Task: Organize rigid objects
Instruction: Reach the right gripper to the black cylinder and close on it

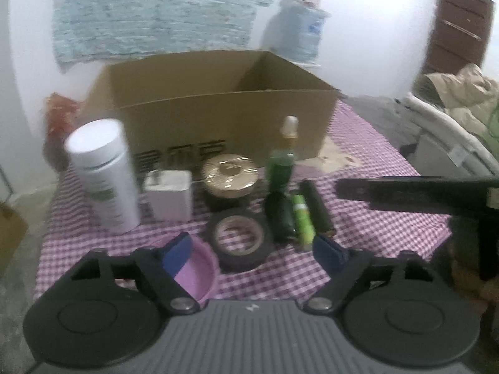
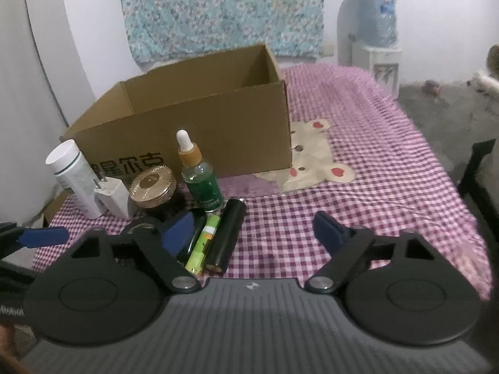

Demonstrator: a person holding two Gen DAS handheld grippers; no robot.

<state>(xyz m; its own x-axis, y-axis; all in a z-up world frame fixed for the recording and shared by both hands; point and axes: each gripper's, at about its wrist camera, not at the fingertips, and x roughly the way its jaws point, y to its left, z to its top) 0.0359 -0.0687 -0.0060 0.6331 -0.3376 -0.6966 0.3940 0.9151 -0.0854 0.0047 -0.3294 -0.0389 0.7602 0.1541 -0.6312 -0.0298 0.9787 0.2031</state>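
An open cardboard box (image 1: 218,109) stands at the back of the checked cloth. In front of it are a white bottle (image 1: 103,174), a white charger (image 1: 170,194), a gold-lidded jar (image 1: 229,177) and a green dropper bottle (image 1: 282,162). Nearer lie a black tape roll (image 1: 240,238), a pink lid (image 1: 199,271), a green tube (image 1: 302,218) and a black cylinder (image 1: 316,207). My left gripper (image 1: 252,247) is open just above the tape roll. My right gripper (image 2: 254,227) is open, with the black cylinder (image 2: 227,233) and green tube (image 2: 204,240) low between its fingers, untouched.
A bear patch (image 2: 315,162) marks the cloth right of the box (image 2: 193,118), where the cloth lies bare. A water dispenser (image 2: 374,25) stands behind the table. One blue pad (image 2: 43,237) of the left gripper shows at the left edge.
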